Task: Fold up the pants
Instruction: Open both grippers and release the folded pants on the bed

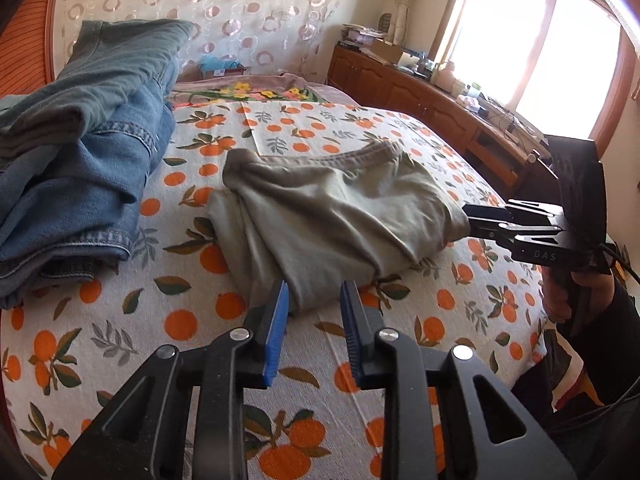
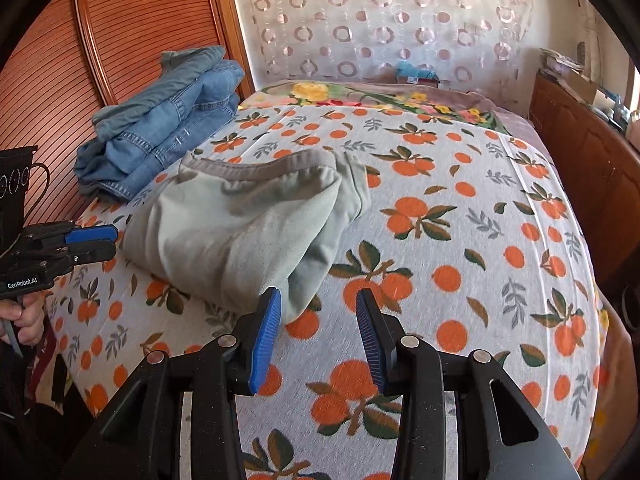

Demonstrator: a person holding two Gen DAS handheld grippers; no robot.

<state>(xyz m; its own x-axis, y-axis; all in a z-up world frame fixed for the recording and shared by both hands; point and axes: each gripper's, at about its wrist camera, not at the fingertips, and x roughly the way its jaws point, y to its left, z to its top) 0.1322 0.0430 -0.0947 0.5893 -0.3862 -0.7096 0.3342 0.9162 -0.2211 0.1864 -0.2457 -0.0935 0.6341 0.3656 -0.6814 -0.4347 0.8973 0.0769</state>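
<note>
Both spread-jawed, empty, the "GenRobot.AI" left gripper (image 1: 314, 300) and "DAS" right gripper (image 2: 318, 312) flank folded grey pants (image 1: 332, 216).

We found the bed (image 2: 460, 240) covered by a white sheet printed with oranges and leaves. A folded pair of grey-green pants (image 2: 240, 228) lay directly on it, toward the middle, waistband facing the far end. A stack of folded blue denim garments (image 2: 160, 128) rested on the sheet near the wooden panel at the bed's edge, apart from the pants. A floral blanket (image 2: 380, 98) lay across the far end.
</note>
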